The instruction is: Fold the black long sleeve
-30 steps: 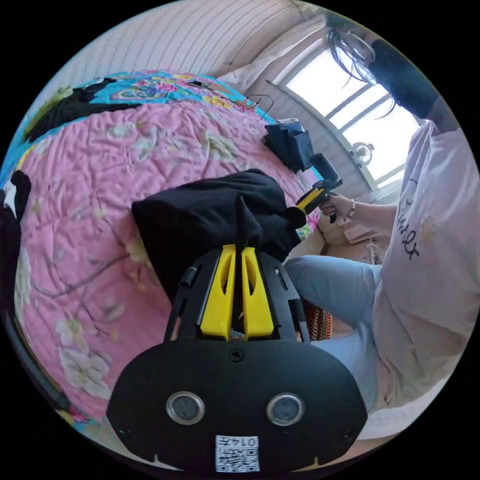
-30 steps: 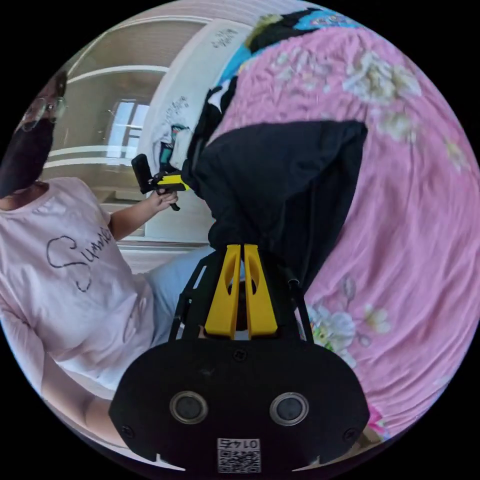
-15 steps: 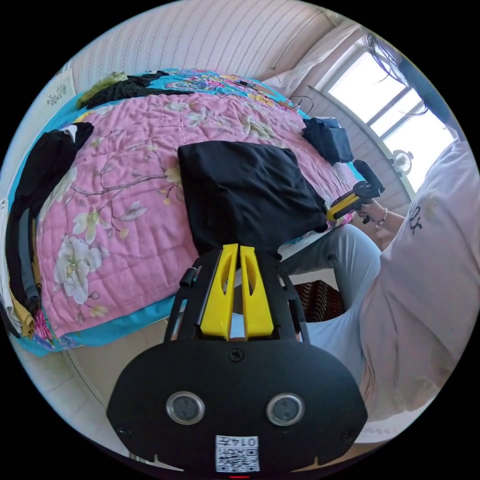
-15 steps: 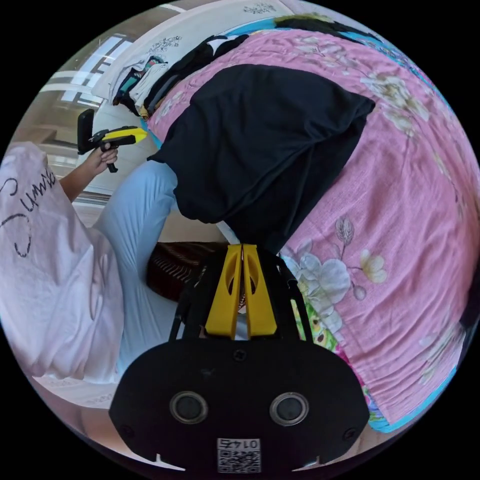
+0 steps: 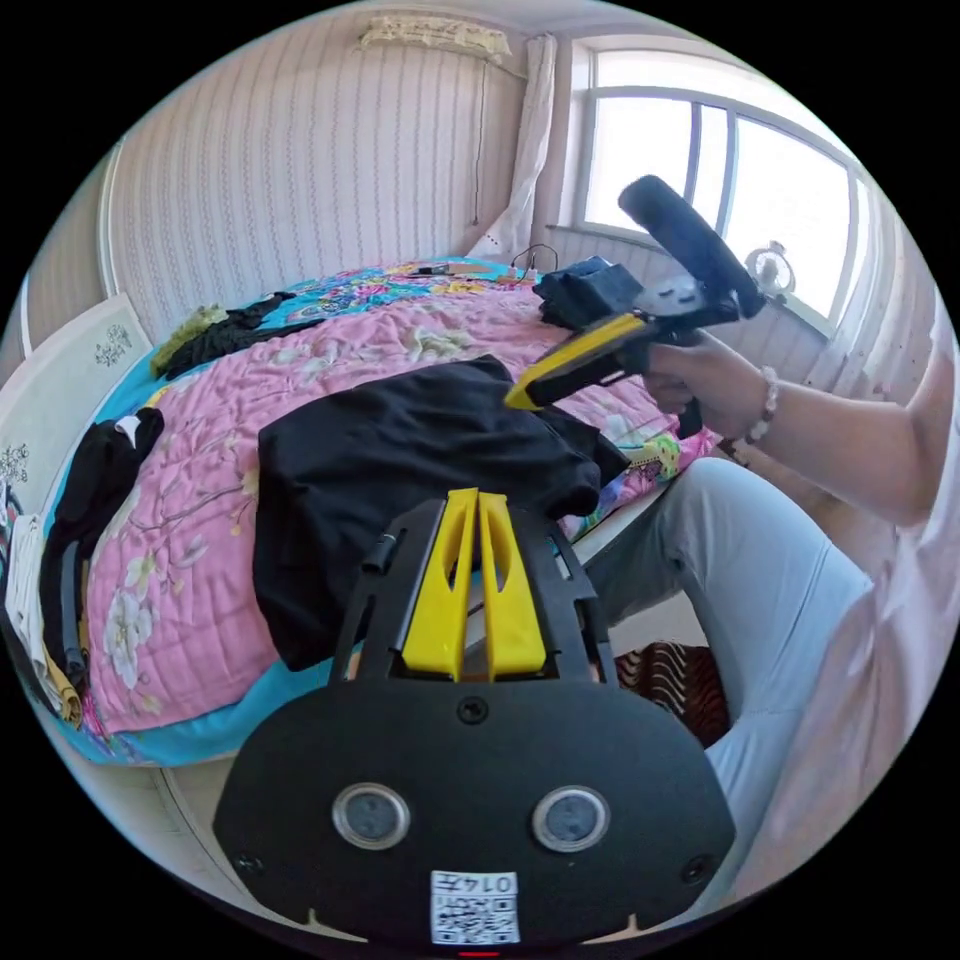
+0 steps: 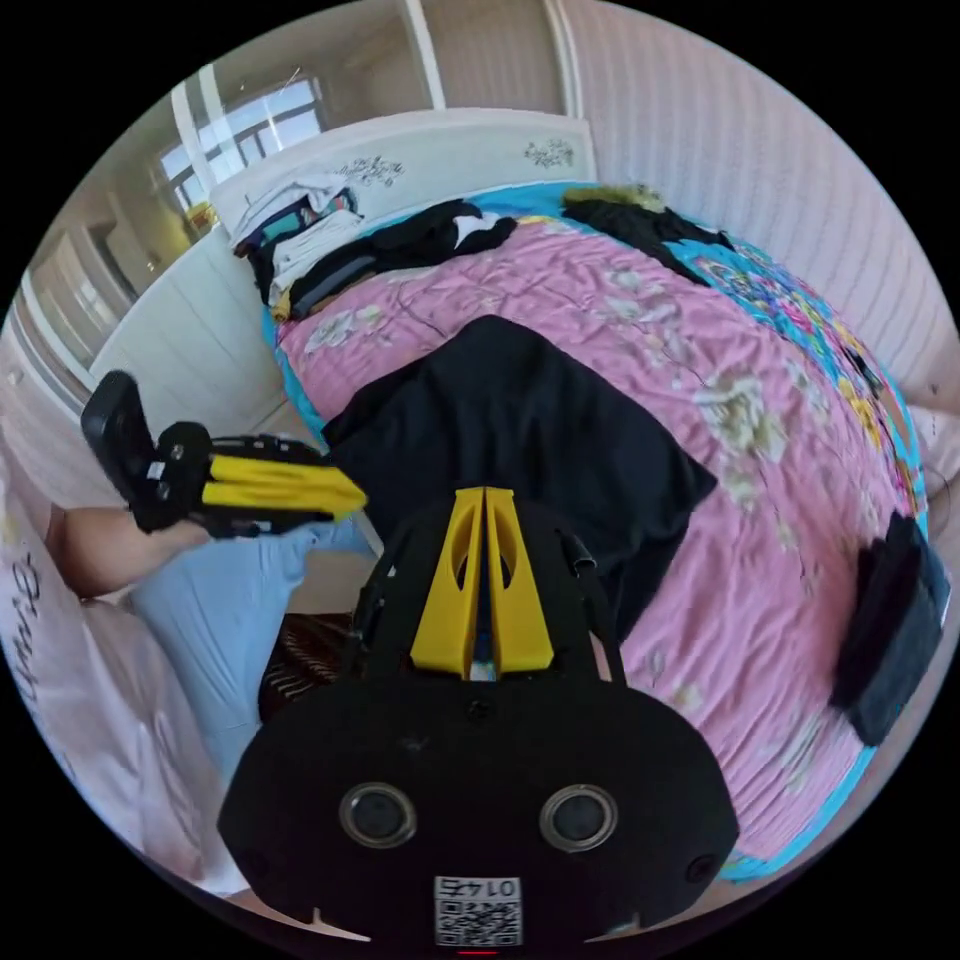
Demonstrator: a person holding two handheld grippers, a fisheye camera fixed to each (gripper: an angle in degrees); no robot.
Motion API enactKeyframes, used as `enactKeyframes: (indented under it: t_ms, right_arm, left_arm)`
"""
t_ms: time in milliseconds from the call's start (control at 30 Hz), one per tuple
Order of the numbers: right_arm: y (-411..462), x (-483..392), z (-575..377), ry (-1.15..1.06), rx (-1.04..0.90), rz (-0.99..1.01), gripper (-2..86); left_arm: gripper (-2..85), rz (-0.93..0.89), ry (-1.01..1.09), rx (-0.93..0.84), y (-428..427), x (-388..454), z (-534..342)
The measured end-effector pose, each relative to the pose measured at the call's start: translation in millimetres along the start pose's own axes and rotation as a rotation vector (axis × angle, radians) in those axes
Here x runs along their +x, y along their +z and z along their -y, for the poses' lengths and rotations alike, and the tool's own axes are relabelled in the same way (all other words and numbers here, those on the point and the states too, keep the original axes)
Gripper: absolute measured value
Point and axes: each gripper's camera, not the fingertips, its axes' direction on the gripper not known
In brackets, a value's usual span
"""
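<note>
The black long sleeve (image 5: 400, 455) lies folded in a rough rectangle on the pink flowered quilt (image 5: 190, 560), near the bed's front edge. My left gripper (image 5: 476, 494) hovers short of the garment's near edge, jaws together and nothing between them. In the same view a hand holds my right gripper (image 5: 518, 400) above the garment's right side, jaws also together. In the right gripper view the black long sleeve (image 6: 520, 430) spreads beyond my right gripper (image 6: 486, 492), which is shut and bare. My left gripper (image 6: 352, 494) points in from the left there.
A folded dark blue stack (image 5: 585, 295) (image 6: 890, 620) rests at the bed's window-side corner. Black clothes (image 5: 95, 490) and a pile of clothes (image 6: 300, 235) lie by the white headboard. The person's leg in light blue trousers (image 5: 740, 600) is beside the bed.
Both grippers held the garment's near edge a second ago. They have let go and drawn back and up, and the black long sleeve now rests folded on the quilt.
</note>
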Motion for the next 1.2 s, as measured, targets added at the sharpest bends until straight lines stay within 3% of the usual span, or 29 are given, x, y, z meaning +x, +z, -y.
enactKeyframes:
  t_ms: [200,300,400,667,933,1100,1200]
  right_arm:
    - [79.4,0.5,134.3,-0.117,-0.209,-0.216,-0.4]
    - [157.2,17.2,168.0,-0.079,-0.512,-0.171,-0.5]
    - [173.2,19.5,192.0,-0.077,-0.542,-0.152,-0.7]
    - [218.7,22.5,248.8,-0.154,-0.845,-0.102,-0.8]
    - [219.7,26.6,263.9,-0.238,-0.963,-0.081,-0.7]
    - [189.8,29.2,272.5,-0.375,-0.94,-0.22,-0.6]
    - [199.6,49.1,263.9,-0.304,-0.93,-0.195,-0.5]
  left_arm:
    - [-1.0,0.044,-0.034,-0.008,33.7,30.7,4.6]
    - [-1.0,0.025,-0.008,-0.191,79.0,44.9,-8.6]
    - [-1.0,0.045,-0.088,-0.058,78.5,57.1,-36.5]
    - [-1.0,0.074,-0.069,-0.035,74.5,89.2,-55.0]
    - [-1.0,0.023,-0.009,-0.061,58.1,104.6,-61.0]
    - [-1.0,0.084,-0.016,-0.042,39.7,114.0,-67.6]
    - [-1.0,0.08,0.035,-0.186,58.0,123.0,-72.1]
